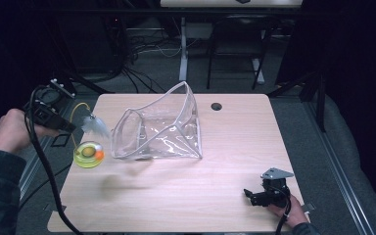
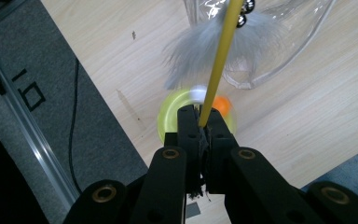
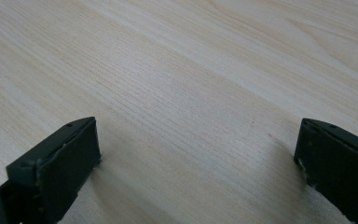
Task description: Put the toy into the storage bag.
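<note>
The wooden table (image 1: 186, 196) is bearing a clear plastic bag (image 1: 159, 128), mouth gaping. The left gripper (image 2: 200, 122) is clamping a yellow wand (image 2: 220, 60), its grey feather (image 1: 96, 125) dangling above a green dish (image 1: 88, 154). Lifting seems underway; steering into the bag probably follows. The right gripper (image 1: 252, 195) is resting on the table, jaws apart.

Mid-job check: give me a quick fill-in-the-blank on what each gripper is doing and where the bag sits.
1. The left gripper is shut on a thin ____ stick with a grey feather at its end.
2. The right gripper rests on the table with its jaws ____.
3. The clear bag lies with its mouth ____.

Missing words: yellow; open; open
</note>
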Action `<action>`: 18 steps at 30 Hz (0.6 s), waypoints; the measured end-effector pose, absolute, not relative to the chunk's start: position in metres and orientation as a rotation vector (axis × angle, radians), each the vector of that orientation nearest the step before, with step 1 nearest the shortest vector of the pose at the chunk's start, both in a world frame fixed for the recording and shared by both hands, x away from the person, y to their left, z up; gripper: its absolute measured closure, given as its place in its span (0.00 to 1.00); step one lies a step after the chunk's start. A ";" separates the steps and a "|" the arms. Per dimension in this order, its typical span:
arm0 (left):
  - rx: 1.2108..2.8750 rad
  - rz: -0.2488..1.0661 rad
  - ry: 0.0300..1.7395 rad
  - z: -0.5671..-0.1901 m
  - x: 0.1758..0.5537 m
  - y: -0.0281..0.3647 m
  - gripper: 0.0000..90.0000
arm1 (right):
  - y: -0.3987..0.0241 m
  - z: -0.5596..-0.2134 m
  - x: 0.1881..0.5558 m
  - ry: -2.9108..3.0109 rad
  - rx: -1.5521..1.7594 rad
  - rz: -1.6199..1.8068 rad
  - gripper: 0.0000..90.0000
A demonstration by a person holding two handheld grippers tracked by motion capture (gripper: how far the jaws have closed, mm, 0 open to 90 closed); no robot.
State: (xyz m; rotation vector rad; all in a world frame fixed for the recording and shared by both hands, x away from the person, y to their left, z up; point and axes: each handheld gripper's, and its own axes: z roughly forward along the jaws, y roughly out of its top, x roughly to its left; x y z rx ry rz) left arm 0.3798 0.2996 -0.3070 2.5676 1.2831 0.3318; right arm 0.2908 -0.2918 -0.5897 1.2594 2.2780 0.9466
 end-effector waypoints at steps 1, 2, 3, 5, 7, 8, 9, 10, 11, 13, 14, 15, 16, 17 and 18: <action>2.571 0.339 1.280 -0.305 0.381 0.299 0.98 | -0.292 -0.590 0.291 2.281 1.259 0.947 0.00; 2.575 0.339 1.279 -0.303 0.381 0.299 0.98 | -0.292 -0.590 0.291 2.280 1.258 0.945 0.00; 2.578 0.344 1.278 -0.301 0.382 0.298 0.98 | -0.292 -0.590 0.291 2.282 1.258 0.947 0.00; 2.581 0.352 1.276 -0.296 0.384 0.297 0.98 | -0.292 -0.590 0.291 2.281 1.258 0.947 0.00; 2.580 0.362 1.273 -0.292 0.385 0.296 0.98 | -0.292 -0.590 0.291 2.281 1.258 0.947 0.00; 2.579 0.362 1.273 -0.290 0.385 0.296 0.98 | -0.292 -0.590 0.291 2.281 1.258 0.947 0.00; 2.579 0.362 1.273 -0.290 0.385 0.296 0.98 | -0.292 -0.590 0.291 2.281 1.258 0.947 0.00; 2.582 0.370 1.266 -0.286 0.387 0.294 0.98 | -0.292 -0.590 0.291 2.282 1.257 0.947 0.00; 2.586 0.370 1.264 -0.284 0.387 0.292 0.98 | -0.292 -0.590 0.291 2.283 1.257 0.948 0.00; 2.596 0.374 1.254 -0.280 0.388 0.291 0.98 | -0.292 -0.590 0.291 2.283 1.257 0.948 0.00; 2.594 0.381 1.251 -0.278 0.389 0.289 0.98 | -0.292 -0.590 0.291 2.283 1.257 0.948 0.00; 2.595 0.384 1.249 -0.274 0.389 0.288 0.98 | -0.292 -0.590 0.291 2.283 1.256 0.948 0.00; 2.596 0.388 1.246 -0.273 0.389 0.288 0.98 | -0.292 -0.590 0.291 2.283 1.256 0.948 0.00; 2.597 0.388 1.242 -0.271 0.390 0.287 0.98 | -0.292 -0.590 0.291 2.283 1.257 0.948 0.00; 2.600 0.391 1.243 -0.268 0.391 0.286 0.98 | -0.292 -0.590 0.291 2.283 1.256 0.948 0.00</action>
